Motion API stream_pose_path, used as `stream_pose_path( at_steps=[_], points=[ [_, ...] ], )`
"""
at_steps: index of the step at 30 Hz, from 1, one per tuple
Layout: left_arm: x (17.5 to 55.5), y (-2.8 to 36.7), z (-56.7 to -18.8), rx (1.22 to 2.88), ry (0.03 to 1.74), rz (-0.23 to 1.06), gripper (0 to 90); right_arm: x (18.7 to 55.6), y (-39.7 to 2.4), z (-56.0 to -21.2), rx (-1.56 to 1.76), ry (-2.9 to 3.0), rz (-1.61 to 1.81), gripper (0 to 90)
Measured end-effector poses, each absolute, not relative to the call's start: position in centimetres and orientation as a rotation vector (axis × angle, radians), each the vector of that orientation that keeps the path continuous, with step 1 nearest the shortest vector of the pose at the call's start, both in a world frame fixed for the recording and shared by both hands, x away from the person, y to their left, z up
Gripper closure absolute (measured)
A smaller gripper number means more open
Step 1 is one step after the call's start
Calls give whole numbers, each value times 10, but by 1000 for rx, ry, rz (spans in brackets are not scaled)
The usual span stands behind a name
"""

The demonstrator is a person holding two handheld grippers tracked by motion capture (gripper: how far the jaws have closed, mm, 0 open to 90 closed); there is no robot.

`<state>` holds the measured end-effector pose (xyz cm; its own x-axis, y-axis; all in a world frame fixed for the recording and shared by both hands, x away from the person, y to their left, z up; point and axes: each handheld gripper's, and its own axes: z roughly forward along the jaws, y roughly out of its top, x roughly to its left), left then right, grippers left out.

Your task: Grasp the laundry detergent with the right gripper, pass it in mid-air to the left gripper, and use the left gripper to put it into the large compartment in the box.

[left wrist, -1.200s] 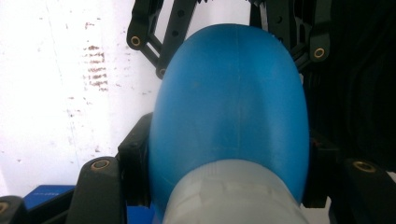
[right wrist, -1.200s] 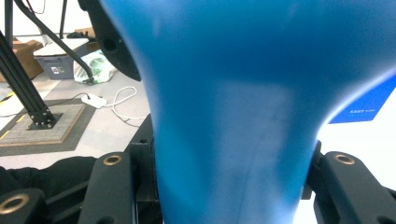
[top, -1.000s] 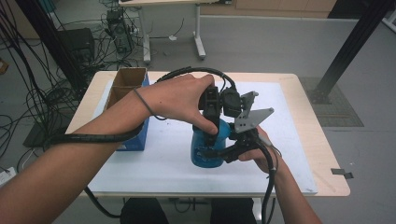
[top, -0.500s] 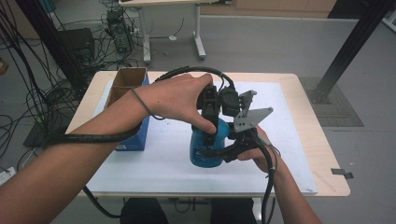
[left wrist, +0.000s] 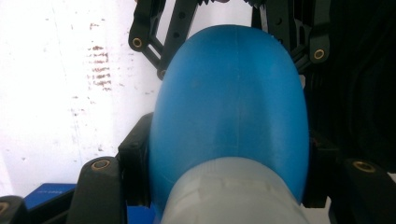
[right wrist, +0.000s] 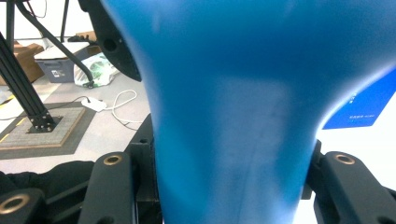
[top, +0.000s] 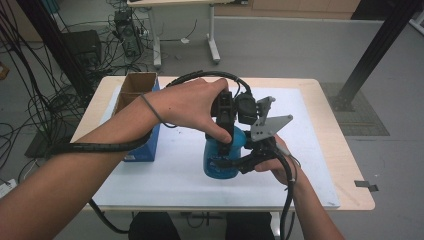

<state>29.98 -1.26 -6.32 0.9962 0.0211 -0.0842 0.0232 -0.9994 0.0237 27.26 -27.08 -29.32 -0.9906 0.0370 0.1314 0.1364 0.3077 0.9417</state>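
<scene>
both your left tool (top: 223, 131) and right tool (top: 235, 162) are clamped on the blue bottle (top: 220, 159) (it's smooth), so twisting hard could make it slip onto the desk (top: 320, 150).

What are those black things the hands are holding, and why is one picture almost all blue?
A person holds a black two-jaw grabbing tool in each hand. The big picture comes from a camera above the white-covered wooden table. There the left gripper comes down on top of a blue plastic bottle, and the right gripper clamps its side. Each tool also carries a small camera looking along its jaws. These sit so close to the bottle that blue nearly fills both close-up pictures. Both tools are squeezed shut on it. An open cardboard box with a blue side stands at the table's left.
</scene>
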Motion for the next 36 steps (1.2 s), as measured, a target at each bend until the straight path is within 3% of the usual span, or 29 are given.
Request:
stream_pose_path(
  at_steps=[36],
  points=[
    [298, -10, -62, 3105, 38, -111, 374, 272, -271, -294, -167, -2465, -1808, 444]
  ],
)
